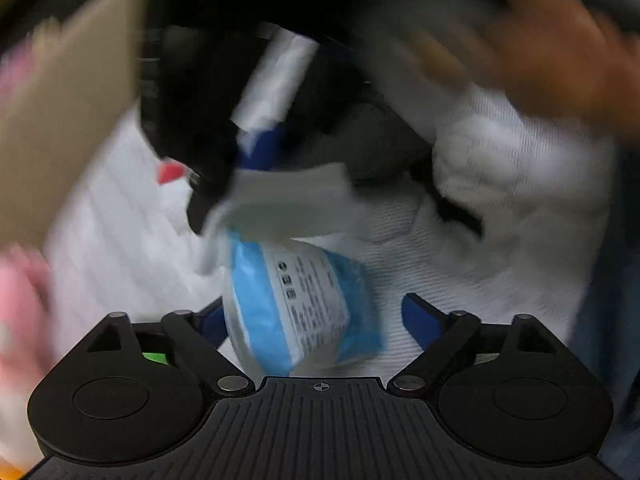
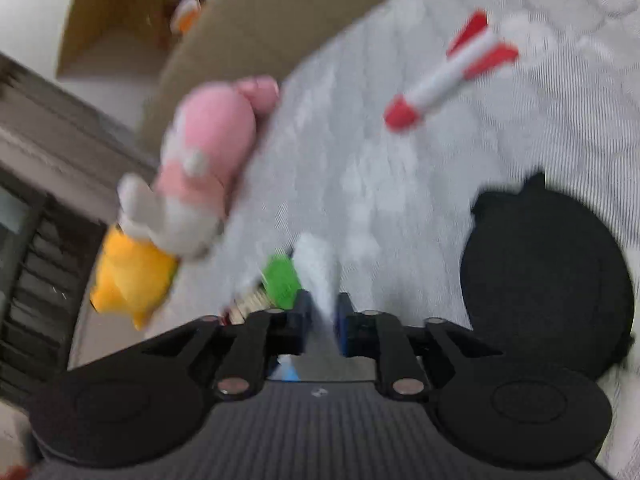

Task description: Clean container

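I read this as wipe extraction, mid-step. My left gripper (image 1: pixel 316 316) is released, its jaws straddling the blue-and-white soft wipe packet (image 1: pixel 298 308) without clamping it. My right gripper (image 2: pixel 320 322) pinches a white wipe sheet (image 2: pixel 318 276). The brown cardboard box (image 2: pixel 224 40), at 11 o'clock, is likely the container. Next: re-clamp the packet, then pull the sheet free.

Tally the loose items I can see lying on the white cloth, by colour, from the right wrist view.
Pink and white plush toy: 1
Yellow plush toy: 1
Red and white rocket toy: 1
Green item, too blurred to identify: 1
Total: 4
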